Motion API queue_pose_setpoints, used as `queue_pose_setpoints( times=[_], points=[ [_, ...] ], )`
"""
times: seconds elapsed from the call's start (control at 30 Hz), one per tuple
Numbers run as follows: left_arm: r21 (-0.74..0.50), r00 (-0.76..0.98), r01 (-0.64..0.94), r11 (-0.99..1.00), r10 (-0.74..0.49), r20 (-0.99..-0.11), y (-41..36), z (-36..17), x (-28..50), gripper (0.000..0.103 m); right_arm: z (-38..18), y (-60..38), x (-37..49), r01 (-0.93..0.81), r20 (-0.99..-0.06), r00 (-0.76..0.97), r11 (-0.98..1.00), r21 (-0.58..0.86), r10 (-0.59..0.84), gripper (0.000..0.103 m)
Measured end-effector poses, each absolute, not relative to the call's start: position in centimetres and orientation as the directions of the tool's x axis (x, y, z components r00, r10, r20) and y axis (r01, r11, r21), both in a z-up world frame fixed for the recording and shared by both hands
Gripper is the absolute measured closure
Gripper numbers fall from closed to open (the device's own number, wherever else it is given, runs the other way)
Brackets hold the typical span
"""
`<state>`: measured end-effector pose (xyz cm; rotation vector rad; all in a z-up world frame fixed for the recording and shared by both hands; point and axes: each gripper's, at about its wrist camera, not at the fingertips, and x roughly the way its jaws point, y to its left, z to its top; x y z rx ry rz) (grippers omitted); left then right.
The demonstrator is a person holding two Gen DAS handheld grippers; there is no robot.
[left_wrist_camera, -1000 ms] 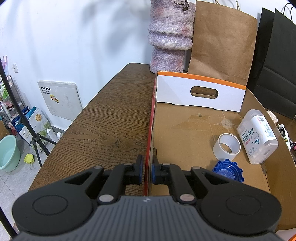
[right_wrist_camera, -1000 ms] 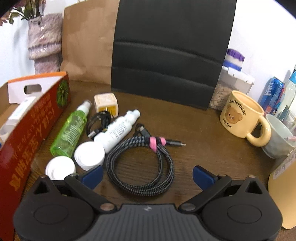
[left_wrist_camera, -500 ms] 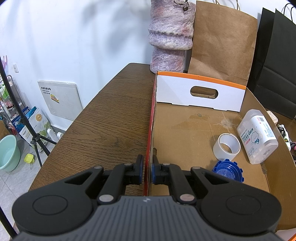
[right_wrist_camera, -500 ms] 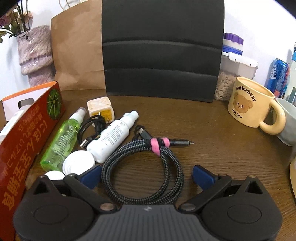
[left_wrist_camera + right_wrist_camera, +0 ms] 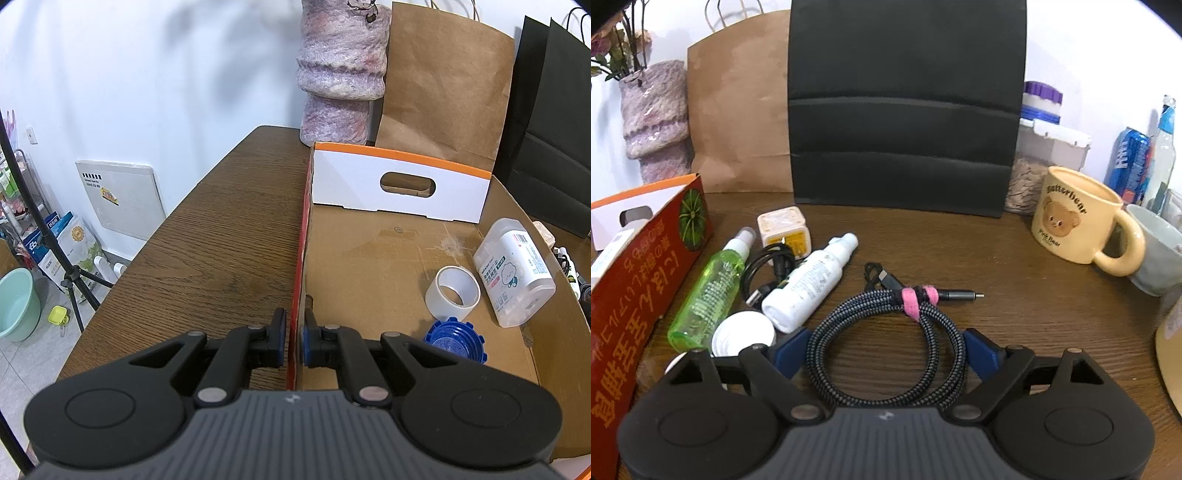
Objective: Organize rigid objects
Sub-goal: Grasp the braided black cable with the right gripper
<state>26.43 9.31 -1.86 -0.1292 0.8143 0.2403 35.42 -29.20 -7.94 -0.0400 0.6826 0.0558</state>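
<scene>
My left gripper has its jaws clamped on the red side wall of the cardboard box, one pad outside and one inside. Inside the box lie a tape roll, a white plastic bottle and a blue cap, all near the far wall.

My right gripper sits low over the worktop, its jaws apart and just closing around the coiled braided cable bound by a pink tie; the coil fills the gap and I cannot tell whether the pads touch it yet. To the cable's left lie a white spray bottle, a green spray bottle, a white lid and a cube charger. A bear mug stands far right.
</scene>
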Motion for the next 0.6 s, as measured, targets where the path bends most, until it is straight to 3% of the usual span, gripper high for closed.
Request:
queue_pose_setpoints(
  times=[0.6],
  points=[
    [-0.020,0.662,-0.261,0.965,0.164,-0.732,9.3,-1.9,26.5,0.093,-3.2,-28.3,33.5,-0.111,-0.507,0.857,0.994,-0.007,0.093,0.015]
  ],
)
